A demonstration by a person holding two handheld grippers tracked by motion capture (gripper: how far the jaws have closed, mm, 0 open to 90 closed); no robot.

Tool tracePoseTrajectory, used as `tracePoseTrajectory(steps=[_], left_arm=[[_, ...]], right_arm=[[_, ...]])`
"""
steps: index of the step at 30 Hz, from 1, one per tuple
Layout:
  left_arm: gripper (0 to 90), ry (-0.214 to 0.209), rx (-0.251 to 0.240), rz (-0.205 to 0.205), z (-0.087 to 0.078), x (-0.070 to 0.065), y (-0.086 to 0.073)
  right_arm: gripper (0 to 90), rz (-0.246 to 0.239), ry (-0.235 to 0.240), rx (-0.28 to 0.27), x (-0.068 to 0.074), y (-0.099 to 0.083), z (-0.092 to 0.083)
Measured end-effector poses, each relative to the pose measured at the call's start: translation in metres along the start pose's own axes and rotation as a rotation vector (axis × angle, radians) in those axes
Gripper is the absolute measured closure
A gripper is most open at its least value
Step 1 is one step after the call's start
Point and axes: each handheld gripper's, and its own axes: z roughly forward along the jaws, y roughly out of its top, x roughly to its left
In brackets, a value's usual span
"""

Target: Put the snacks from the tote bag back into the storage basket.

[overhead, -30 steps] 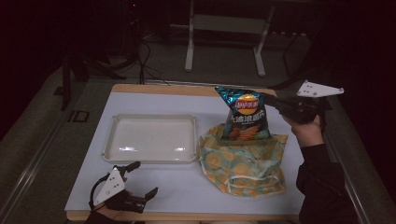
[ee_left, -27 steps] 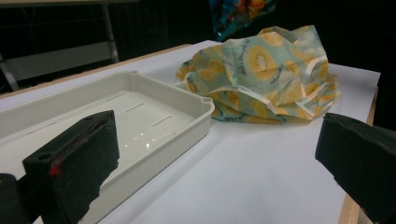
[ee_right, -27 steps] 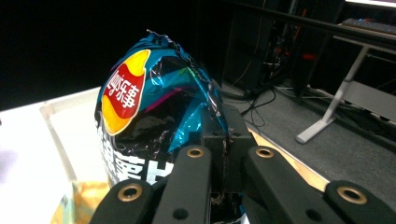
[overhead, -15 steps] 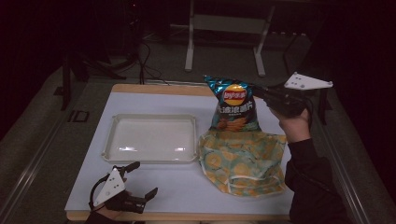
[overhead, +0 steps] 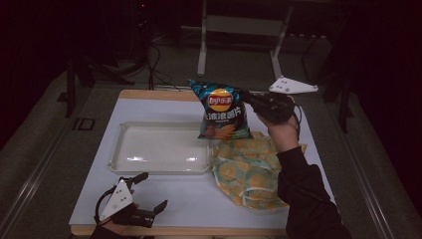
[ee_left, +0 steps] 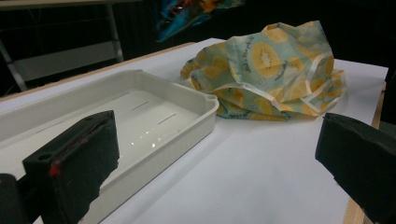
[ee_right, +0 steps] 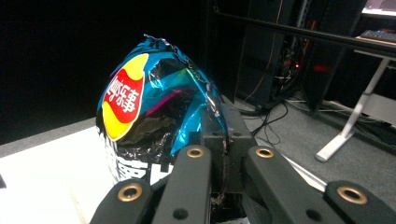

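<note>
Your right gripper (overhead: 247,101) holds a blue bag of Lay's potato chips (overhead: 221,110) in the air, jaws clamped tight on the bag's upper right edge. In the high view the bag hangs clear of the table, above the far right corner of the white plastic tray (overhead: 119,149) and just beyond the yellow-and-teal patterned cloth bag (overhead: 249,172). In the right gripper view the foil is crumpled where the two black jaws meet, the red-and-yellow logo turned to the left of the picture (ee_right: 140,126).

Your left gripper (overhead: 147,199) rests low at the near left edge of the white table (overhead: 189,199), close to the tray's near rim. Its jaws stand wide apart with nothing between them; in the left gripper view they frame bare tabletop, the tray's corner (ee_left: 196,105) and the cloth bag (ee_left: 275,70) lying slumped and crumpled beyond it. A sliver of the chip bag (ee_left: 187,11) shows high at the top of that picture, off the surface.

The cloth bag lies on the table just beside the tray's right end, touching or nearly touching it; which, you cannot tell from these pictures. The tray itself sits flat and holds nothing. Your right forearm, in a dark sleeve (overhead: 308,199), reaches up along the table's right side, passing over the cloth bag's right edge.
</note>
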Motion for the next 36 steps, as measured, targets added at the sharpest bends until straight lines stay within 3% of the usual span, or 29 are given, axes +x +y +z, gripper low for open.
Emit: tracePoseTrajectory(steps=[6, 12, 18, 27, 36], left_arm=[[0.1, 0.004, 0.001, -0.001, 0.000, -0.001, 0.000], [0.1, 0.002, 0.009, 0.016, 0.000, -0.002, 0.000], [0.1, 0.010, 0.012, 0.020, -0.002, -0.002, 0.000], [0.1, 0.021, 0.010, 0.022, -0.003, -0.002, 0.000], [0.1, 0.038, 0.024, 0.043, -0.004, 0.000, -0.001]], right_arm=[[90.0, 0.015, -0.013, -0.004, 0.014, 0.002, 0.018], [90.0, 0.002, 0.002, -0.001, 0.030, 0.003, 0.038], [90.0, 0.027, 0.027, -0.022, 0.042, 0.008, 0.052], [90.0, 0.032, 0.021, -0.033, 0.068, 0.011, 0.078], [90.0, 0.106, 0.014, -0.070, 0.096, 0.005, 0.102]])
